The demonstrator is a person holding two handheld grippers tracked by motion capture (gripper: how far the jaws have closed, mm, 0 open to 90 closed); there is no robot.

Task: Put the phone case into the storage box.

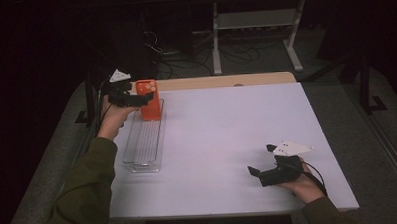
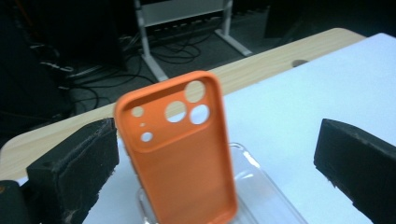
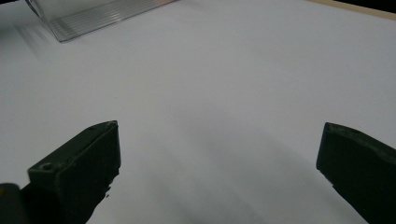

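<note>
An orange phone case (image 2: 184, 154) with camera cut-outs stands upright at the far end of a clear ribbed rack (image 1: 143, 144). My left gripper (image 2: 219, 147) is open, one jaw on each side of the case; the left jaw is close to its edge and the right jaw well away. From above, the left gripper (image 1: 142, 97) sits at the table's far left beside the case (image 1: 150, 101). My right gripper (image 1: 260, 160) is open over the bare white table near the front right, with nothing between its jaws (image 3: 219, 149).
The white table top (image 1: 227, 126) has a wooden strip (image 1: 225, 81) along its far edge. The rack's corner (image 3: 93, 16) lies ahead of the right gripper. Beyond the table are a white metal stand (image 1: 256, 25) and floor cables.
</note>
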